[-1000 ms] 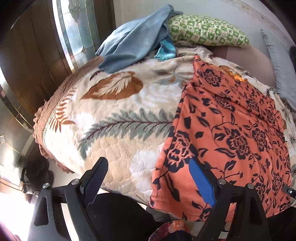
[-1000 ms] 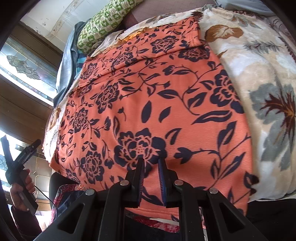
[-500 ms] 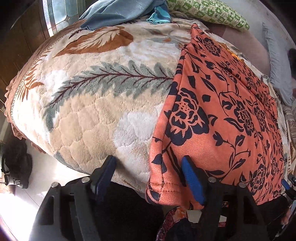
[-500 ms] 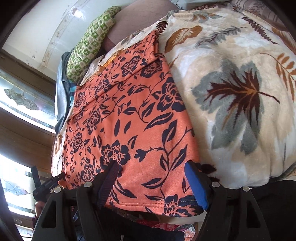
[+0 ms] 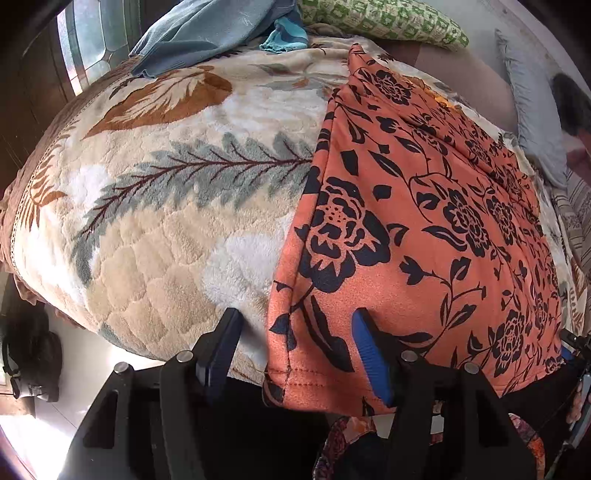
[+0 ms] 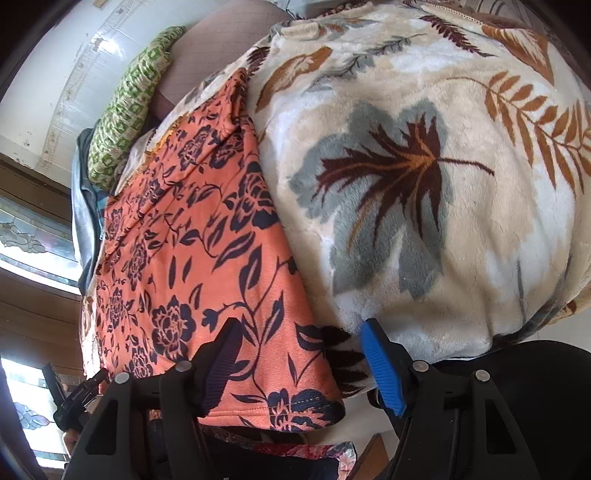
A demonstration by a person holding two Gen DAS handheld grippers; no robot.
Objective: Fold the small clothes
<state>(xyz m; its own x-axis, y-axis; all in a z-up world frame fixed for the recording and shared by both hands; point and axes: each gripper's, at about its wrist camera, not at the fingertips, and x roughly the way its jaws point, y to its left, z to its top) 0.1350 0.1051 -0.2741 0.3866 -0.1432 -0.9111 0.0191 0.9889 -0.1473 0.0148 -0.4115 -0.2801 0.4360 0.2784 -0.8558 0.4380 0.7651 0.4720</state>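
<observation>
leaf-print blanket (image 5: pixel 155 206) | orange garment (image 5: pixel 424 229): black flowers, spread flat

Bed with plush cream blanket (image 5: pixel 155 236) — leaf and fern print in grey, brown and rust.

Lying directly on it: an orange garment with a black floral pattern (image 5: pixel 424 229), spread flat, its hemmed edge at the bed's near edge; a crumpled light-blue cloth (image 5: pixel 207 33) at the far corner beside the window; a green-and-white patterned pillow (image 5: pixel 384 22) at the head — next to it a grey pillow (image 5: pixel 532 122).
</observation>
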